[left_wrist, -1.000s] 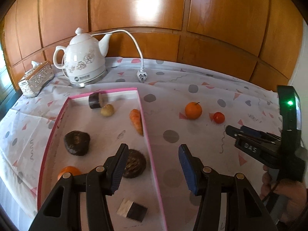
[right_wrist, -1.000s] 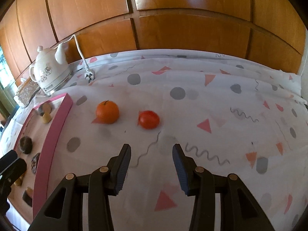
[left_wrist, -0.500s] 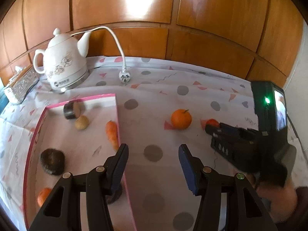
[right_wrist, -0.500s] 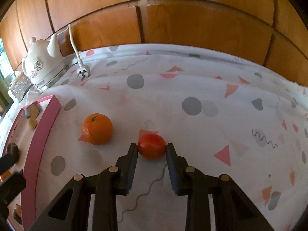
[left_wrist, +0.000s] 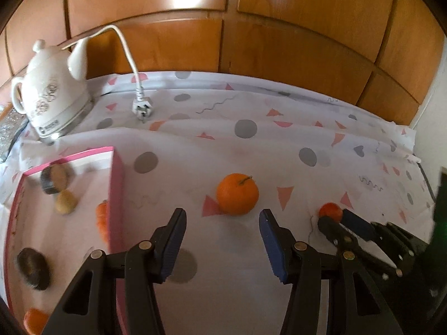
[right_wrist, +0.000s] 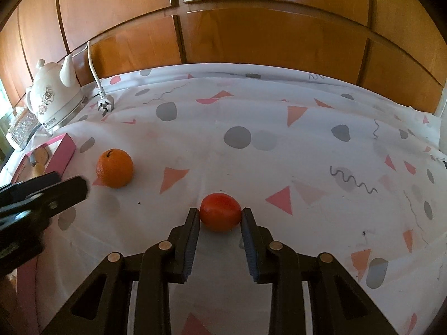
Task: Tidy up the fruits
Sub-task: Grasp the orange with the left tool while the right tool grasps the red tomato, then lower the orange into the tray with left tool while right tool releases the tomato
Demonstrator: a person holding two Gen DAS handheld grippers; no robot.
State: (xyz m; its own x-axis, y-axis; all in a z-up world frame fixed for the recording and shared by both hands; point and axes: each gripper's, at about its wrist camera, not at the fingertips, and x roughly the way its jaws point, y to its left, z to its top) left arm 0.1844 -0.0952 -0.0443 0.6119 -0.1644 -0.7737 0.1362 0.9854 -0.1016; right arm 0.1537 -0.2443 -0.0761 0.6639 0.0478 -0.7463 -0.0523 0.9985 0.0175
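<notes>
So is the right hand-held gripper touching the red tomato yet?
Touching. The right wrist view shows the right hand-held gripper with both pads against the red tomato.

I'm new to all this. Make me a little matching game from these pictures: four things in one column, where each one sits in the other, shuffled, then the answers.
Things:
1. red tomato
2. orange
3. carrot
4. white kettle

Places:
A. inside the pink tray, against its right wall
B. at the back left of the cloth, by the wooden panels
C. between the fingers of the right gripper
D. on the cloth, just ahead of the open left gripper

Pairs: 1-C, 2-D, 3-A, 4-B
</notes>
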